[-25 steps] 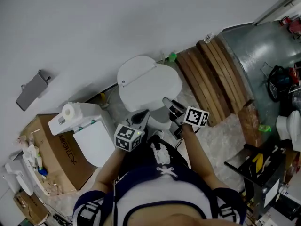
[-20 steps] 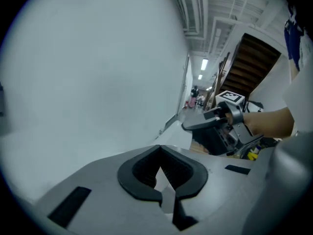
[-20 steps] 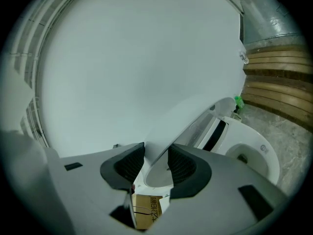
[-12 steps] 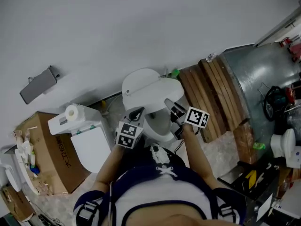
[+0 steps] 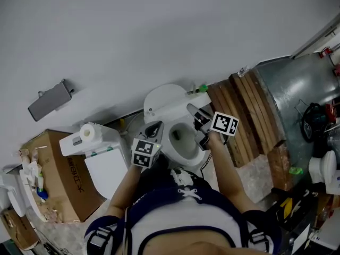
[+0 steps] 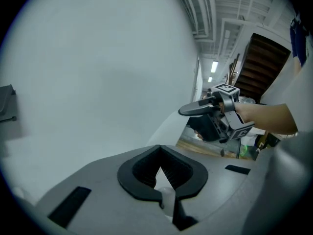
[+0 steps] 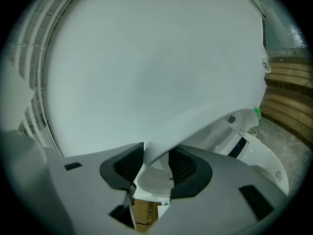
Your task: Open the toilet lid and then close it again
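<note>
Opening round toilet lid: R fingers.

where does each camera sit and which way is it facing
Head view: on the person's head, looking steeply down at the toilet; shows torso, left hand-held gripper, right hand-held gripper.
Left gripper view: on the left hand-held gripper, facing the wall; shows its shut, empty jaws.
Right gripper view: on the right hand-held gripper, facing the raised lid; its opening jaws straddle the lid's edge.
Shared: head and left gripper views both show the right hand-held gripper.
</note>
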`<state>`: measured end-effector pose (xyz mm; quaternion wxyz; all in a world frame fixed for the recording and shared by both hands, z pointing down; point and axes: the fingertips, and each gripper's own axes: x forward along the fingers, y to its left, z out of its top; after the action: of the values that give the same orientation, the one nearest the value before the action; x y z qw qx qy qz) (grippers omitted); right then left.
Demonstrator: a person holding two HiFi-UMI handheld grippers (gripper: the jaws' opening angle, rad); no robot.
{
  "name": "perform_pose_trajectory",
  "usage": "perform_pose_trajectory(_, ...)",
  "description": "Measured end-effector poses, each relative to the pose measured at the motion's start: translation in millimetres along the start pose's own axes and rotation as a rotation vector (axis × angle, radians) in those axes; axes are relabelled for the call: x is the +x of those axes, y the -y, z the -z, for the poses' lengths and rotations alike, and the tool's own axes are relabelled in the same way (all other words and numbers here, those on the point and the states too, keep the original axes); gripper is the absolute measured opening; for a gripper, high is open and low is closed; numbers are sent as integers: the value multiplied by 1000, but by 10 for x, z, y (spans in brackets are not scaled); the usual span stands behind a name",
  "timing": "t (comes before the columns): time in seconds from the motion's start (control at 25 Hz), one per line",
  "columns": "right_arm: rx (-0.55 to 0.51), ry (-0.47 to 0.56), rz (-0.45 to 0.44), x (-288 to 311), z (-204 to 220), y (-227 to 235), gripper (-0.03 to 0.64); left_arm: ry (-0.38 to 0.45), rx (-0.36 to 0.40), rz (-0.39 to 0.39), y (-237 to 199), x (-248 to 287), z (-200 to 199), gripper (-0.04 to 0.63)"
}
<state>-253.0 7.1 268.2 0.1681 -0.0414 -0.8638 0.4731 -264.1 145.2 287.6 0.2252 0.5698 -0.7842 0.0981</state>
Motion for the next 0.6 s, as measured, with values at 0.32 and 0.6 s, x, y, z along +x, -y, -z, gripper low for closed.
perform_pose_trajectory(0.32, -24, -16, -31, 352, -235, -108, 138, 32, -28, -37, -357, 82, -173, 6)
perform_pose_trajectory(0.6, -35, -34, -42, 639, -411, -185, 141, 55, -89, -64, -707, 176, -318, 6)
